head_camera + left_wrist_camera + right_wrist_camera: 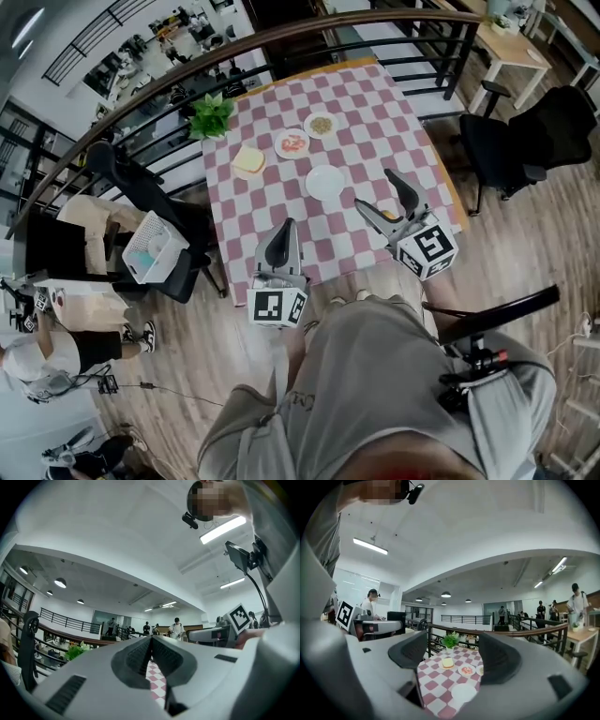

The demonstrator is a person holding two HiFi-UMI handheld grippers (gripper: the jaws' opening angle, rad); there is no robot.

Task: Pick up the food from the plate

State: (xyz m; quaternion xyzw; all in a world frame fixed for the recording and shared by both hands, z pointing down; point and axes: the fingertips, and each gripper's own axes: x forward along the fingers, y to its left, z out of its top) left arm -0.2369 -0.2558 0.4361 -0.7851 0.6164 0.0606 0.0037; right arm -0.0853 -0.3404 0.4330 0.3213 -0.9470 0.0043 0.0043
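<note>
Since nothing's grabbed yet, I'd call this the reach-in stage, so the job now is lining up cleanly. The right claw (373, 187) is spread wide with nothing between its jaws. The left claw (288, 225) is pressed together and empty, hanging at the near edge of the table (375, 112).

Where the food sits: three servings on plates toward the far side, namely bread (248, 159) on the left, a red-topped bit (292, 142) in the middle and a brownish bit (322, 124) on the right. Can't tell which one is meant. All of them are well apart from the right claw, with an empty plate (325, 182) between it and them. From the right gripper view the table shows in the gap between the jaws: the empty plate nearest, bread and the red-topped bit further on.

How I'd do it well:
- keep the jaws spread the whole way in, no closing early
- go over the empty plate, not through it, then tip the claw down onto the food
- straddle the piece so one jaw lands on each side, clear of the plate rim
- squeeze gently — bread will probably squash if pinched hard
- leave the left claw back so it isn't in the way
</note>
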